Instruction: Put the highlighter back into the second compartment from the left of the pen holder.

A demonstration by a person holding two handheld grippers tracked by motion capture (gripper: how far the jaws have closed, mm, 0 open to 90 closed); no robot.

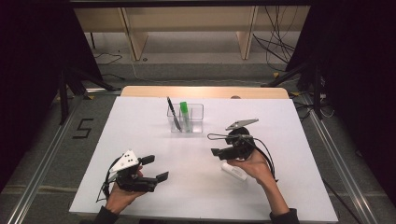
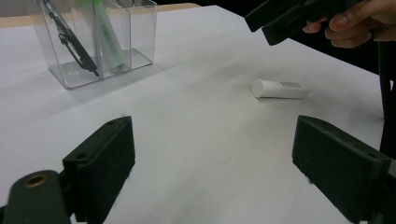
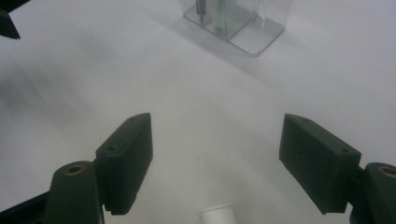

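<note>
A white capped tube (image 1: 233,171) lies on the white table sheet (image 1: 196,140), just beneath the person's right hand. My right gripper (image 1: 218,145) hovers open above and left of the white tube (image 3: 218,215), whose end peeks in between the jaws of the right gripper (image 3: 217,154). My left gripper (image 1: 155,168) is open and empty at the front left. Beyond the left gripper (image 2: 212,154) lie the tube (image 2: 280,88) and a clear organizer (image 2: 135,28). The organizer (image 1: 196,116) holds a black pen (image 1: 173,113) and a green highlighter (image 1: 185,114).
A wooden table edge (image 1: 205,91) shows behind the sheet. Cables (image 1: 280,46) lie on the floor beyond, and dark stands (image 1: 65,84) flank the table. Bare sheet lies between the two grippers and the organizer (image 3: 238,18).
</note>
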